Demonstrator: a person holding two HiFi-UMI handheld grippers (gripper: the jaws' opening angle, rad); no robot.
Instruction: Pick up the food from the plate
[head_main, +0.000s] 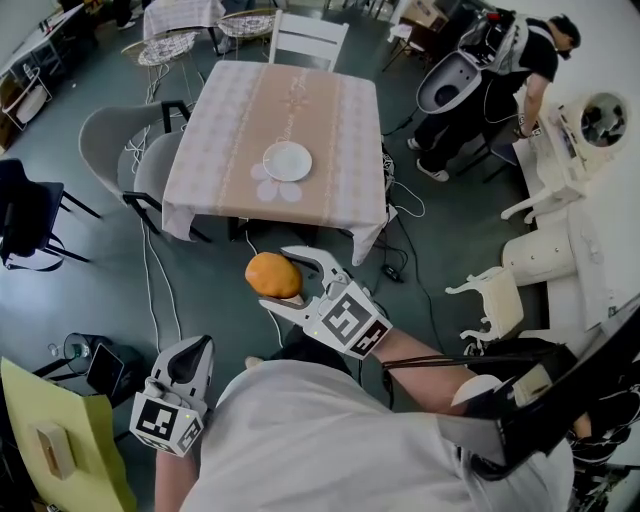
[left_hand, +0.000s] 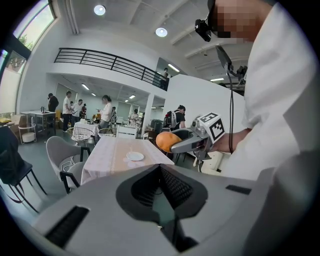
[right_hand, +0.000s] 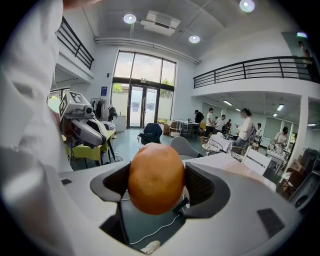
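Gripping a round orange-brown food piece (right_hand: 156, 177), the right gripper (right_hand: 158, 192) has one ribbed pad pressed against each side of it. The piece sits well forward between the jaws and bulges above them. From the head view, the same gripper (head_main: 279, 281) is raised in front of the person's white-shirted torso with its marker cube (head_main: 350, 322) towards the body. The food piece is held in the air over the grey floor, on the near side of the table.

Left gripper (left_hand: 161, 188): jaws closed together, nothing between them. It hangs low at the person's left side (head_main: 196, 352), well apart from the food piece.

White plate (head_main: 287, 161): rests near the front edge of the table (head_main: 300, 95), which is covered by a pale patterned cloth. The plate is well apart from the held piece.

Surroundings: a white slatted chair (head_main: 308, 40) stands at the table's far end and two grey chairs (head_main: 115, 140) at its left side.
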